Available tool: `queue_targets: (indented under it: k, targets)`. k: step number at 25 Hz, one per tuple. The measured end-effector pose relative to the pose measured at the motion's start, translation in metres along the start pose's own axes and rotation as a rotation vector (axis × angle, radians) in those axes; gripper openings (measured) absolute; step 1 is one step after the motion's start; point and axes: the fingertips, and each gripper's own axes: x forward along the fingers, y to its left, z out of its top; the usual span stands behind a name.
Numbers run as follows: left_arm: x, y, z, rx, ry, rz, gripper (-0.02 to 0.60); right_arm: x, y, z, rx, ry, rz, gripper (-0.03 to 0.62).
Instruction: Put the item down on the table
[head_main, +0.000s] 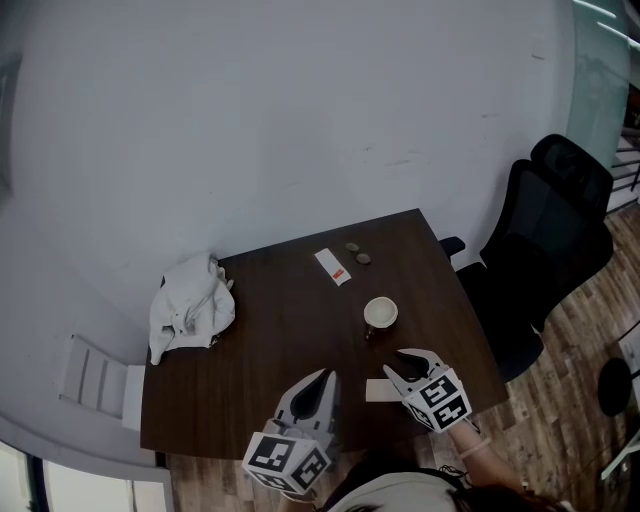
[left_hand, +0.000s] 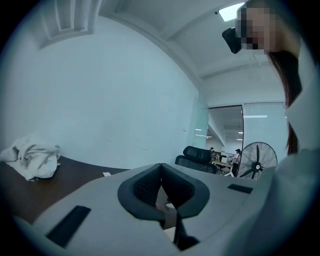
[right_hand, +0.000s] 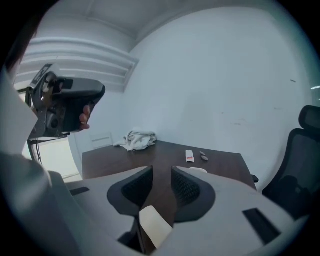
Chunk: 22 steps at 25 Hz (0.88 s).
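Card, one, on table, one cup

The right tongs stand apart, a pale card beneath them.

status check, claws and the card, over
Left claw shut. Right claw open, nothing in it. Beige card flat on the table just beside it. Cup beyond, not touching.
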Motion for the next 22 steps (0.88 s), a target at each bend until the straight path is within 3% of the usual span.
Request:
queue_targets:
  k: [8, 22]
  targets:
    - [-0.001, -0.004, -0.005, 0.009, -0.012, -0.011, 0.019, -0.035, 0.002, 0.038, 0.015, -0.126, -0.037, 0.068]
    - [-0.014, -0.008, -0.008, 0.015, -0.009, 0.007, 0.018, -0.072, 0.013, 0.070, 0.035, -0.245, -0.056, 0.011]
